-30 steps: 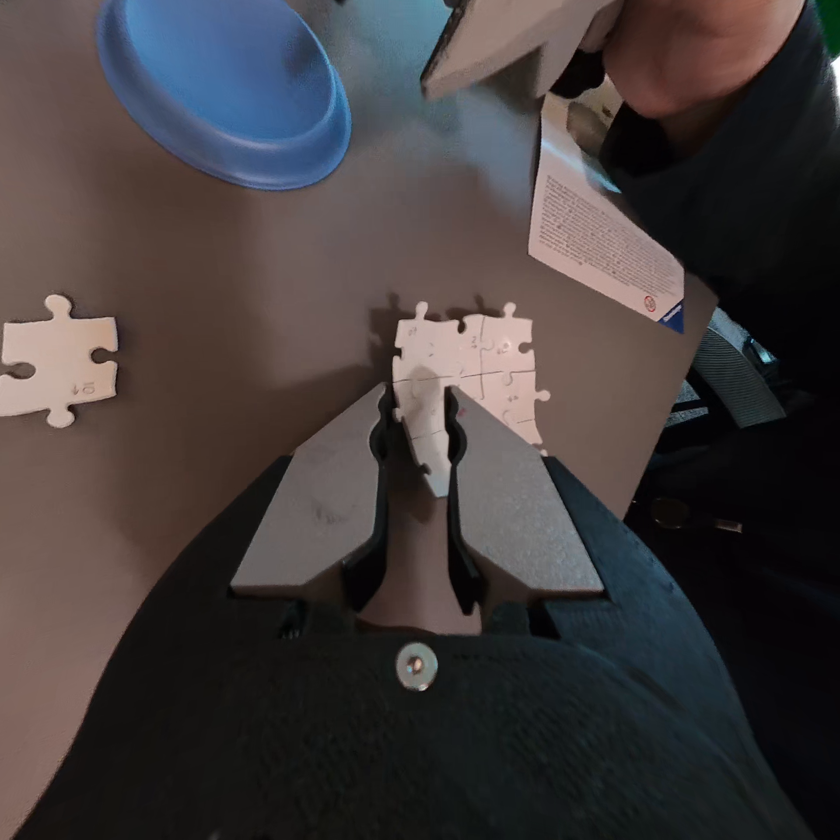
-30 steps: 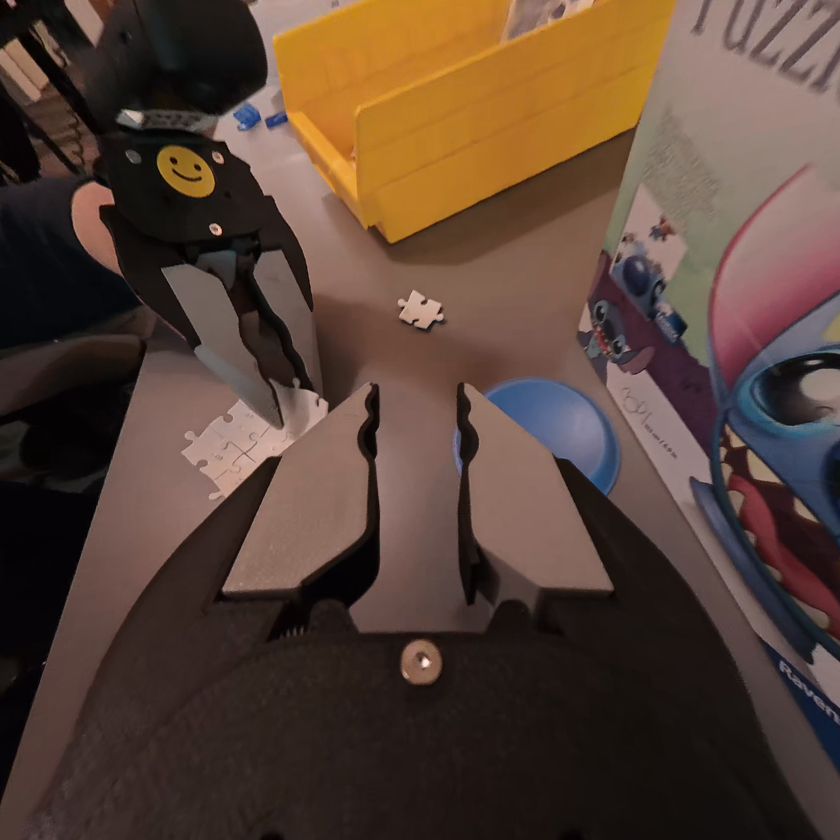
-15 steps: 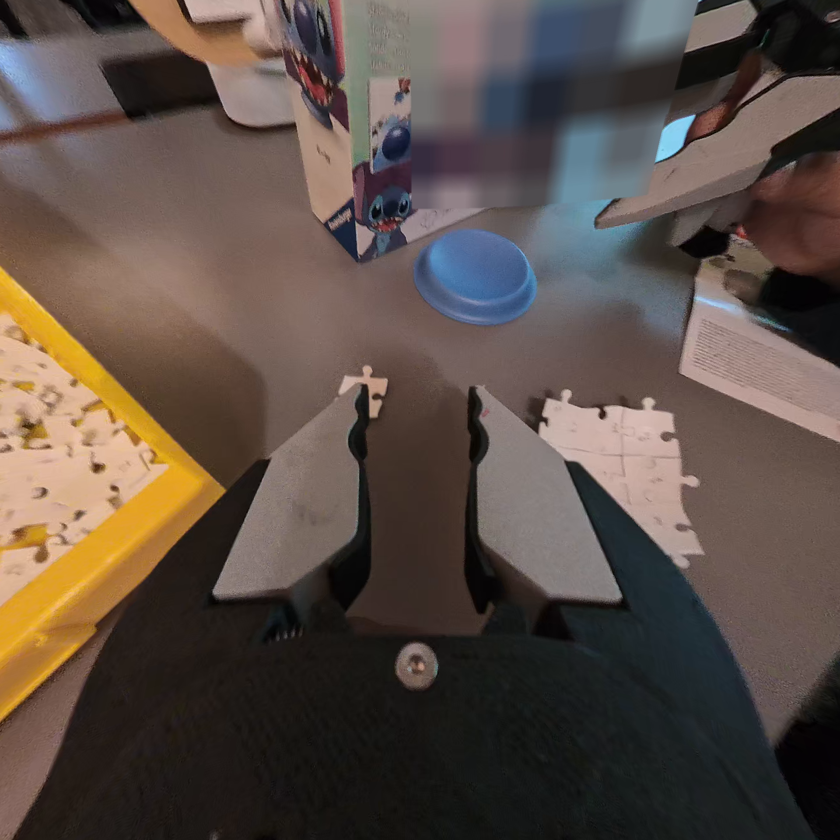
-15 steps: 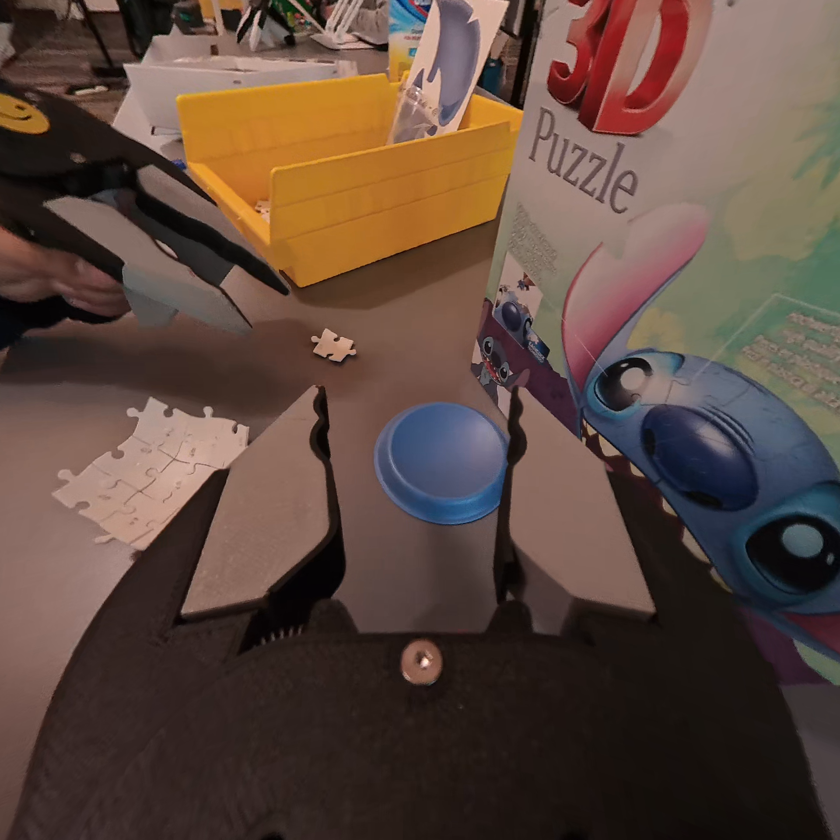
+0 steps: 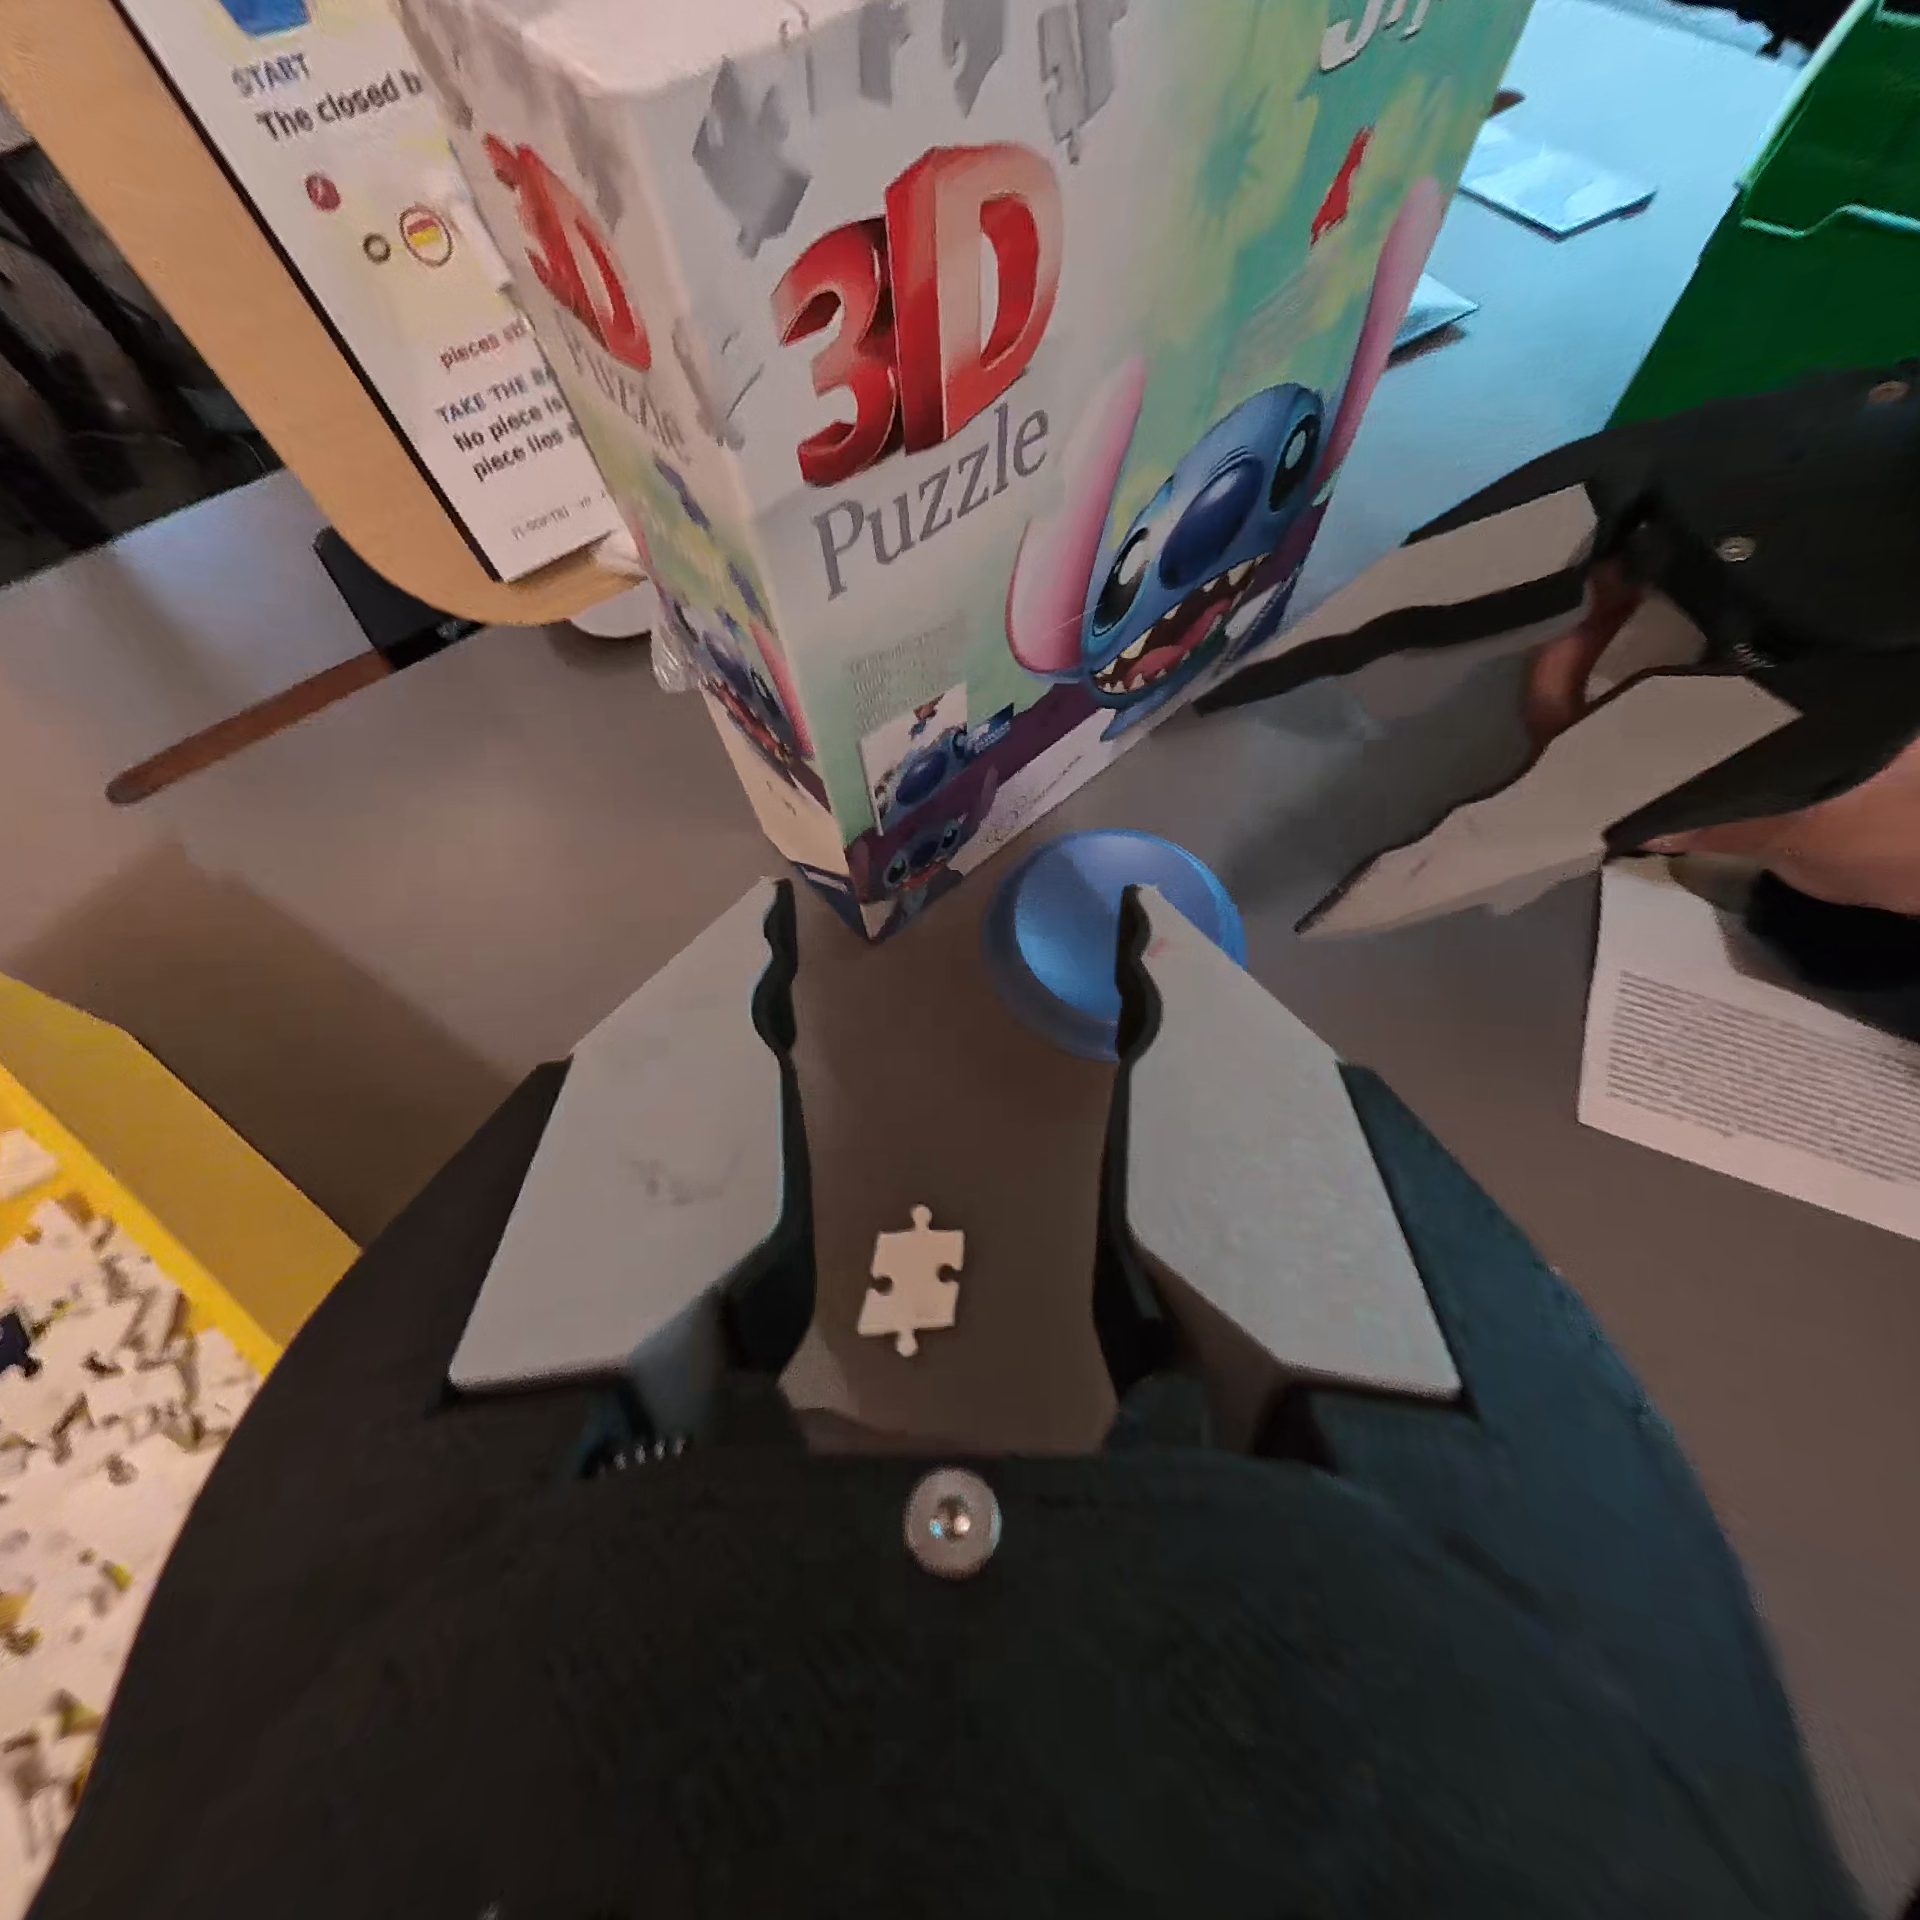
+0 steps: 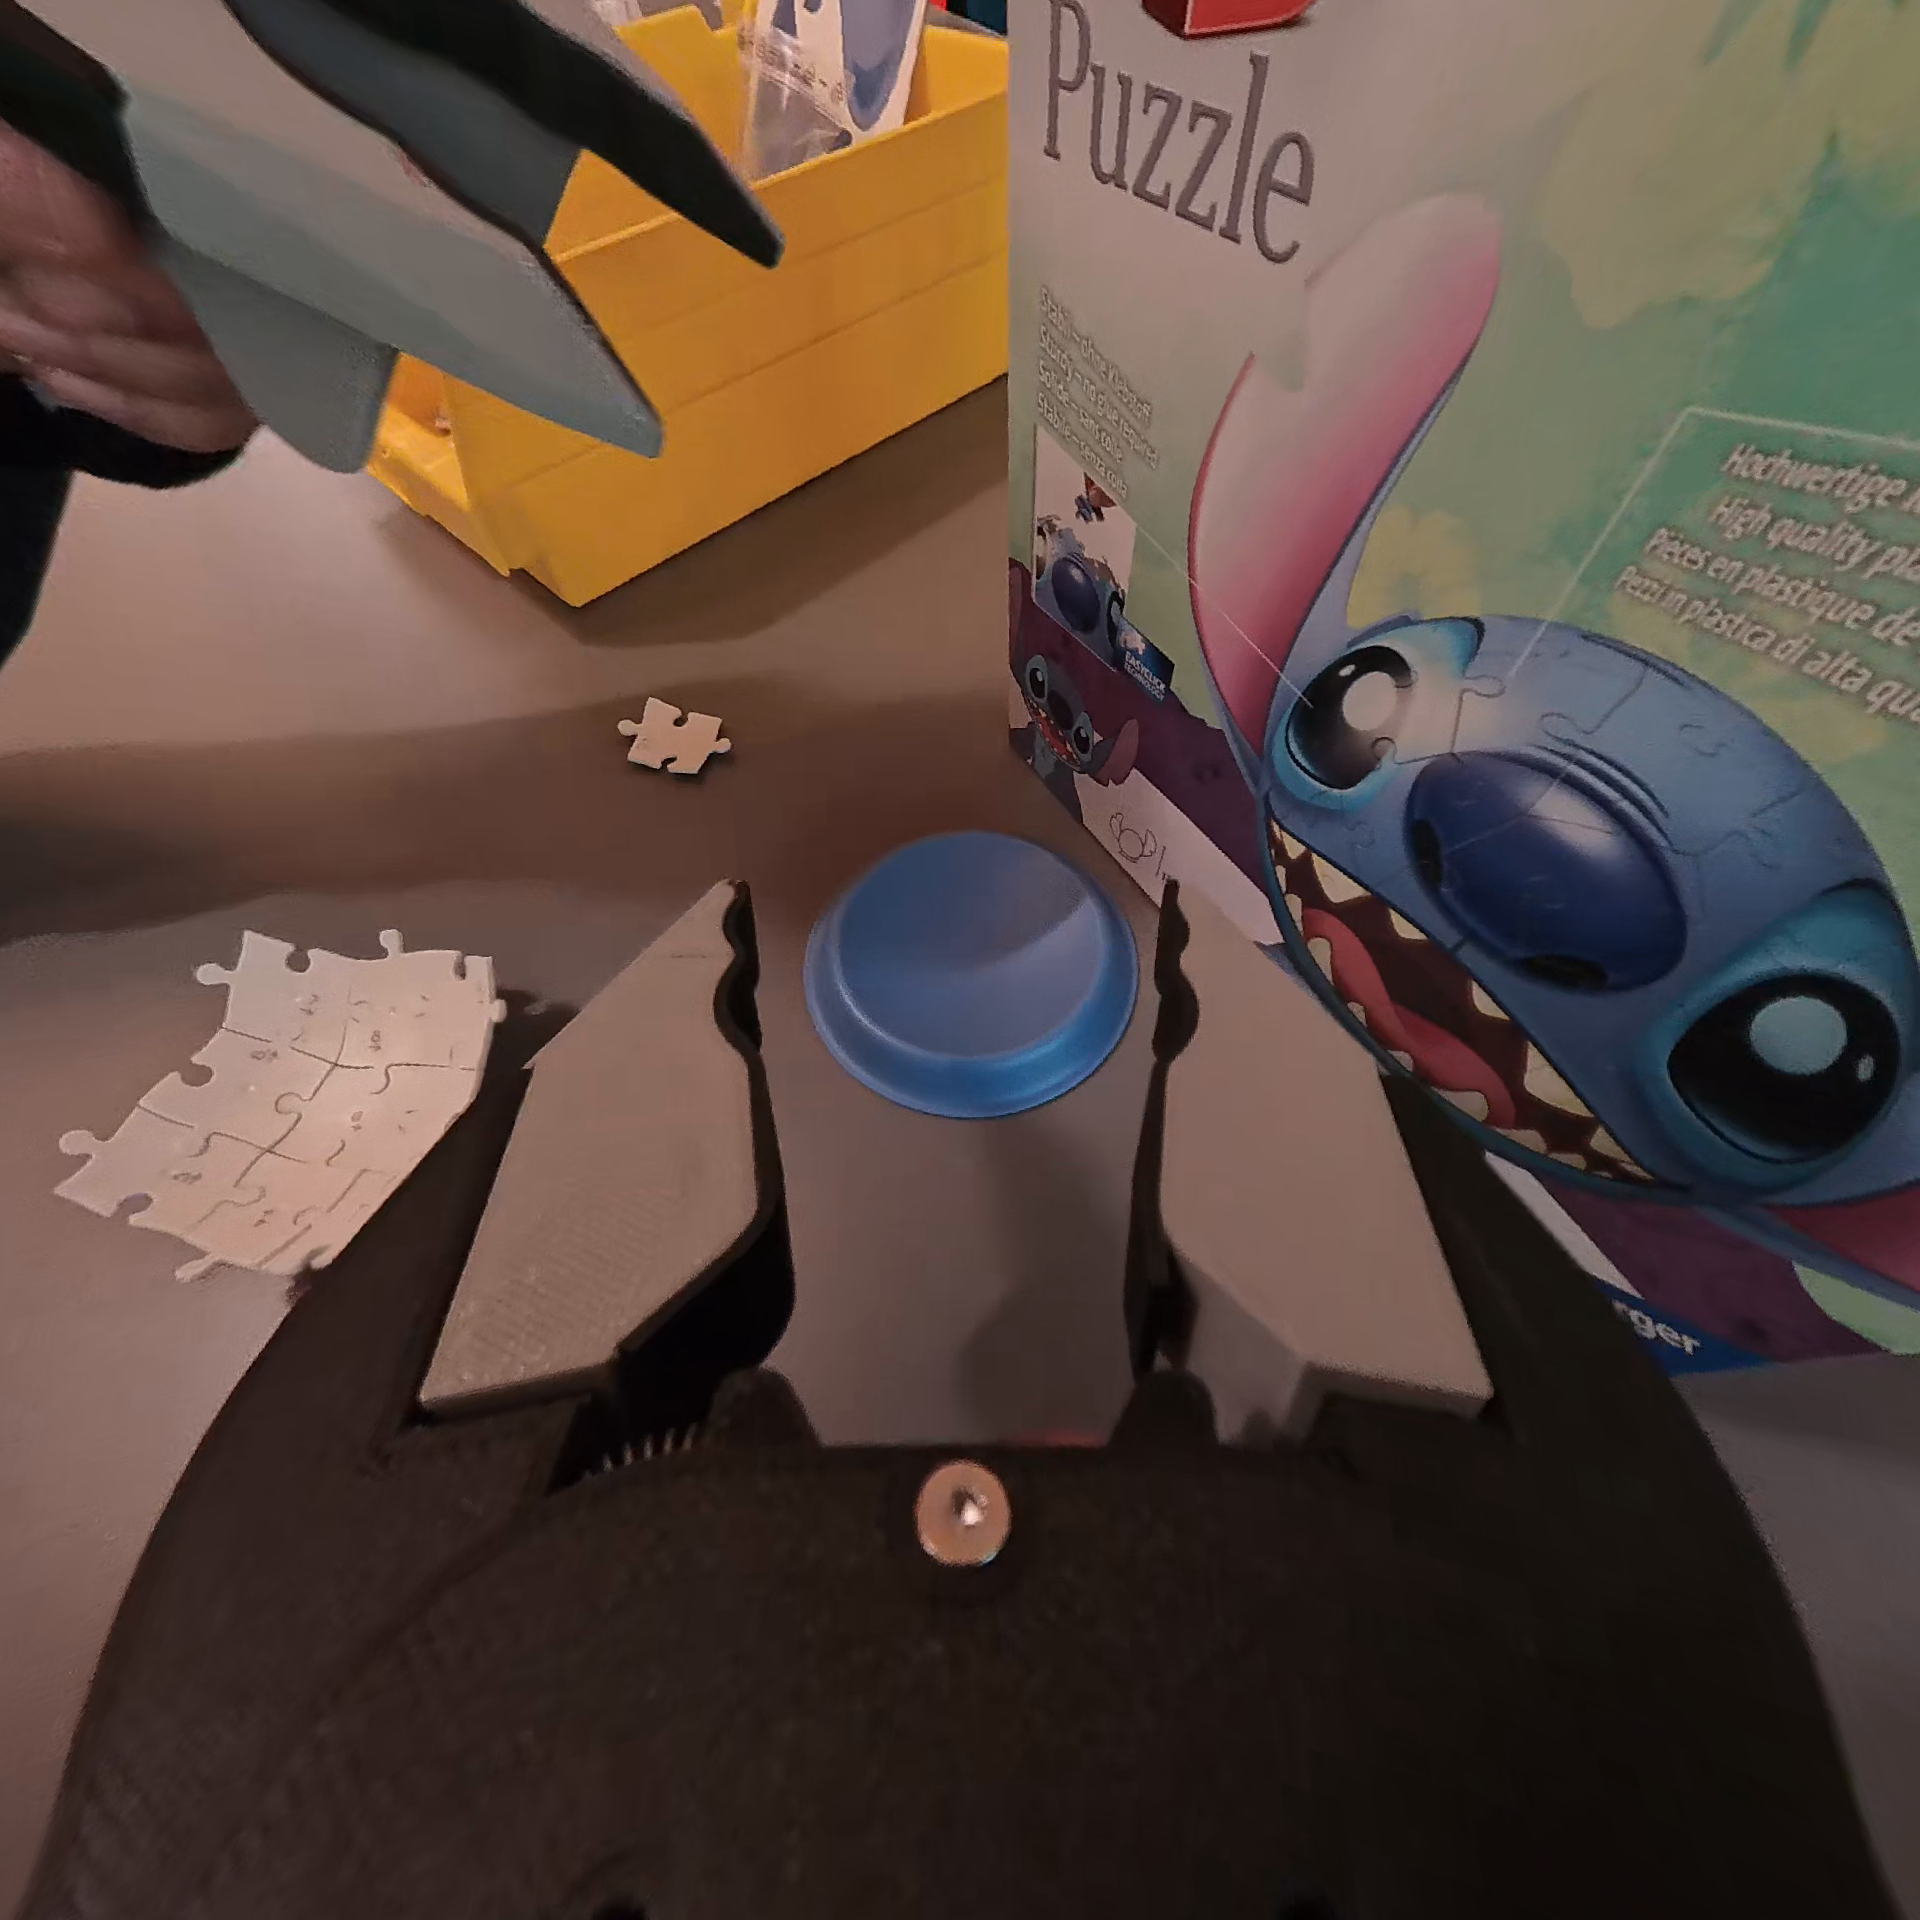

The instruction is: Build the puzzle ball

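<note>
Here the left hand-held gripper [image 5: 956,914] hangs above the grey bench [image 5: 416,883] with its jaws spread wide and nothing between the pads; a single white puzzle piece [image 5: 912,1292] lies flat on the bench in the gap below them. The right hand-held gripper [image 6: 956,914] is likewise spread and empty, its fingers framing the blue round stand [image 6: 971,971], which sits just beside the upright puzzle box [image 6: 1507,644]. The joined patch of white pieces [image 6: 301,1091] lies flat to the left of that gripper. A yellow bin [image 6: 748,353] stands farther back, holding loose pieces.
</note>
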